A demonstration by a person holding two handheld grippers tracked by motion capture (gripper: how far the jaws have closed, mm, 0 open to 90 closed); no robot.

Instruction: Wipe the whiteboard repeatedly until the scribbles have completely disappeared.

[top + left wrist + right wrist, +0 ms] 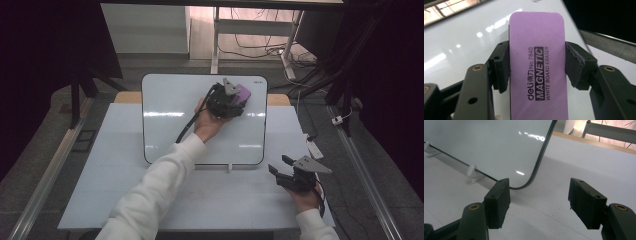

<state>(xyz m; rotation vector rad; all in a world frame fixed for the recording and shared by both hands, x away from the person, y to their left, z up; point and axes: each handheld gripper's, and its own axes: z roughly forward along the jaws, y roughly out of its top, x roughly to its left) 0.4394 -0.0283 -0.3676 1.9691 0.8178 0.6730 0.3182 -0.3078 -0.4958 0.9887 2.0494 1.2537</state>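
a white whiteboard (170,125) w/ a thin dark rim is standing propped on small white clip feet (471,171) in the middle of a pale table (100,170). the person's left hand (207,122) is reaching fwd in a white sleeve (160,185) and holding the left gripper (235,97) up against the board's upper right area. its jaws are clamping a purple eraser (537,70) from both sides; in the left gripper view the eraser is lying flat on the glossy board surface, printed "deli no.7840 magnetic white board eraser". the right gripper (281,166) is sitting low at the table's right side, near the board's lower right corner (529,185) but apart from it. its jaws are standing wide apart w/ nothing btwn them, just bare table showing in the gap. the right hand (306,197) is gripping it from behind, cable (320,192) trailing off beside the wrist.
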